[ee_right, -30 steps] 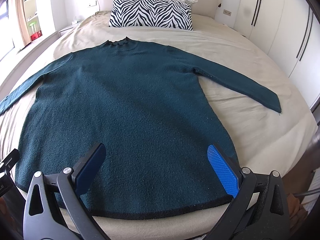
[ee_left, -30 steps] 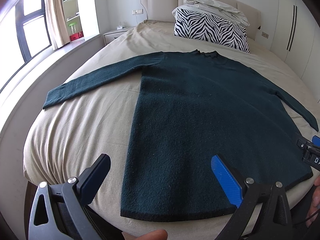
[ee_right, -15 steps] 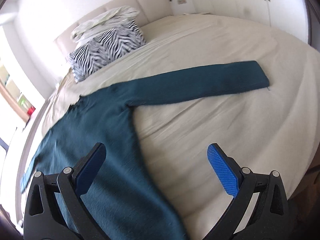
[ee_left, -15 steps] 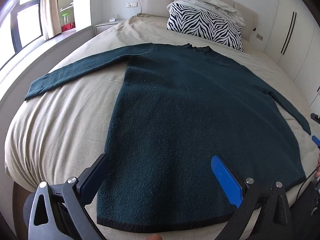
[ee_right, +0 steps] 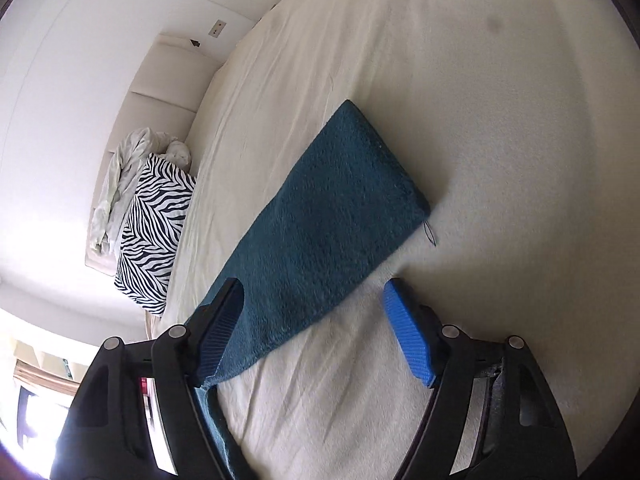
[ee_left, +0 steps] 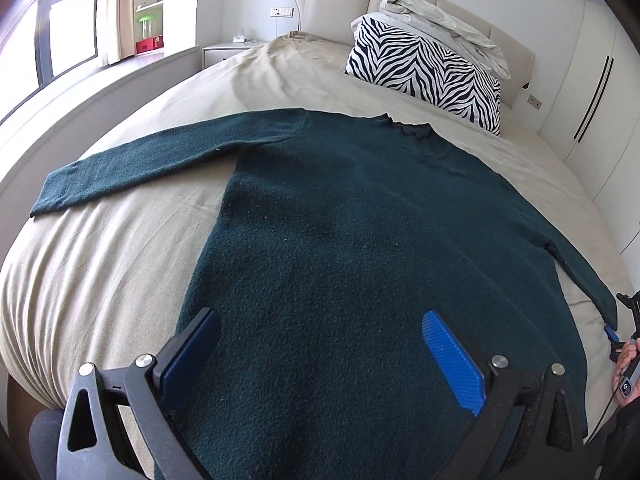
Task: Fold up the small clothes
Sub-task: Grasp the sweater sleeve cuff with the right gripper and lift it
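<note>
The sweater (ee_left: 360,248) lies flat on the bed (ee_left: 100,264), front down or up I cannot tell, both sleeves spread wide and its neck toward the zebra pillow (ee_left: 424,76). My left gripper (ee_left: 320,360) hangs spread wide over the lower body of the sweater, gripping nothing. My right gripper (ee_right: 316,332) is spread too, poised over the right sleeve (ee_right: 332,216) a little way back from the cuff, 1 finger above the knit and the other above bare sheet.

I think the risk is in the pinch. If I close here with only 1 finger over the sleeve, I may catch the sheet along with the wool, or take just the sleeve's edge and let it slide out as I lift. A loose thread (ee_right: 430,234) trails from the cuff and could snag.

My left camera gives the whole sweater, both sleeves and the hem region, but my right gripper is only a sliver at its edge. My right camera alone shows the cuff close up, the thread, and how my fingers straddle the sleeve's edge.
</note>
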`<state>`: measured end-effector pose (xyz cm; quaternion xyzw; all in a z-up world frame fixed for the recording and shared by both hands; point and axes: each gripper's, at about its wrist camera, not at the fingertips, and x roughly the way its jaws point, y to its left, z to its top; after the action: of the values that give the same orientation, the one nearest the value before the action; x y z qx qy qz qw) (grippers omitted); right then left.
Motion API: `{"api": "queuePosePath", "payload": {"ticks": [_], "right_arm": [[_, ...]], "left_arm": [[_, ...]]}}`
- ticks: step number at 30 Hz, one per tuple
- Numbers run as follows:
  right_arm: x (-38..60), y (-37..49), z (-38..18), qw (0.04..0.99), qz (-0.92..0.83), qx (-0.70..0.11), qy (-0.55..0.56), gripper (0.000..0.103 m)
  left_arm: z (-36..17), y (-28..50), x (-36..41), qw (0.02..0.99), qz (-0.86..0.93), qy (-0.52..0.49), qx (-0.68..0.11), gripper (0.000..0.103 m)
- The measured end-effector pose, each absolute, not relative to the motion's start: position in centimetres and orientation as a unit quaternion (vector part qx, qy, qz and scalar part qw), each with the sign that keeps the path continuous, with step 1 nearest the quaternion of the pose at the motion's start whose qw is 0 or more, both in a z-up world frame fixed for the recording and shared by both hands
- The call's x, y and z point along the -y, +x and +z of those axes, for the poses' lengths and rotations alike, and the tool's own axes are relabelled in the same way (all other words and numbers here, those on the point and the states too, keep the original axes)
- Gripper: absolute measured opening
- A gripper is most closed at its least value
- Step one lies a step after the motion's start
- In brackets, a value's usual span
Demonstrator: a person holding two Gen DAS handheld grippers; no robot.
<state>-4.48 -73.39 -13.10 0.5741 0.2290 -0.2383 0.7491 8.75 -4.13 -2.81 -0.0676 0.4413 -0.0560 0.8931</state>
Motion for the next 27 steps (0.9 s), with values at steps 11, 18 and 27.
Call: {"api": "queuePosePath", "payload": {"ticks": [11,18,27], "right_arm": [[78.7,0.9,-14.7,0.735,-0.269,-0.233,0.577,0.012],[70.3,12.0,-6.0,0.834,-0.204,-0.261,0.441,0.008],[44.0,28.9,-2.5,0.906,0.047,-0.353,0.23,0.008]], "left_arm": [[-3.8,13.2,5.9,0.866,-0.137,-0.121,-0.465,0.085],[-3.6,16.8,5.9,0.857,-0.172,-0.163,-0.457,0.085],[-4.9,21.2,4.4,0.826,-0.194,-0.265,-0.458,0.085]]}}
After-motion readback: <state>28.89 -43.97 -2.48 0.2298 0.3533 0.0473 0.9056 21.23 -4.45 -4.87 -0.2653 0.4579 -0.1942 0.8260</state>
